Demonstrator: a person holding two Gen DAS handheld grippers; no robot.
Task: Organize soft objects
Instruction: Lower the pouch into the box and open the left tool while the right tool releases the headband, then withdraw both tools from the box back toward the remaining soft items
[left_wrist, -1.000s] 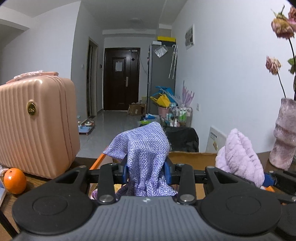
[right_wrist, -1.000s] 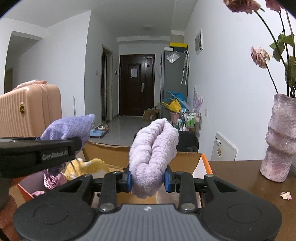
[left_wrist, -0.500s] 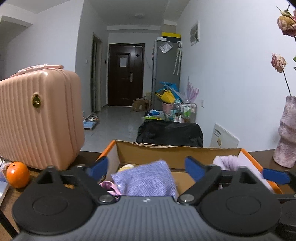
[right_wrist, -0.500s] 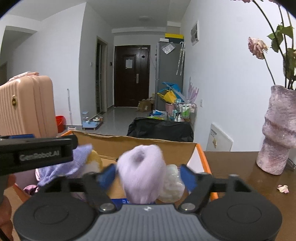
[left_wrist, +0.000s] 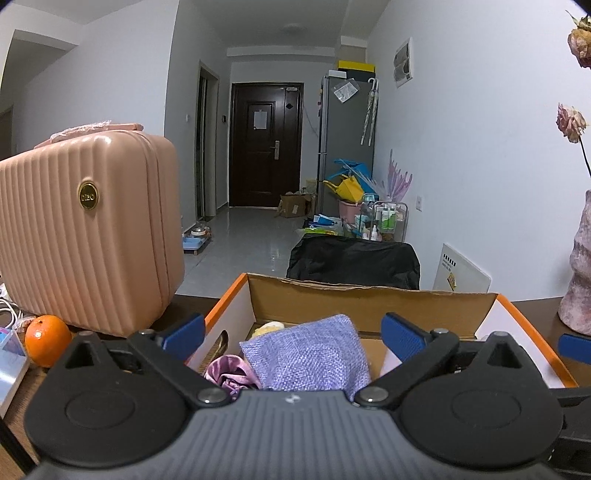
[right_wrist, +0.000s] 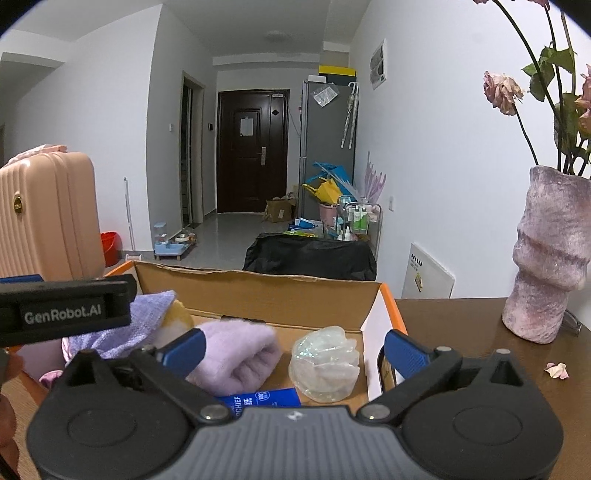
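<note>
A pink suitcase (left_wrist: 85, 229) stands on the desk (right_wrist: 461, 332) to the left of my left tool (left_wrist: 291, 334), with an orange (left_wrist: 47, 345) at its foot. To the right of my right tool (right_wrist: 291, 349) rises a mottled vase (right_wrist: 550, 254) of faded roses, a fallen petal (right_wrist: 557, 370) beside it. Nothing blocks either tool; my left tool's body crosses the left edge of the right camera's view. Both tools gape wide, holding nothing, over an orange-rimmed cardboard box (left_wrist: 369, 302). Between my left tool's blue pads lies the woven purple cloth (left_wrist: 306, 356), down in the box, with a pink satin scrunchie (left_wrist: 231, 374) just left of it. Below my right tool, nearer its left pad, rests the fluffy lilac towel (right_wrist: 236, 356), beside a clear crinkled bundle (right_wrist: 325, 363) and a blue packet (right_wrist: 262, 398).
</note>
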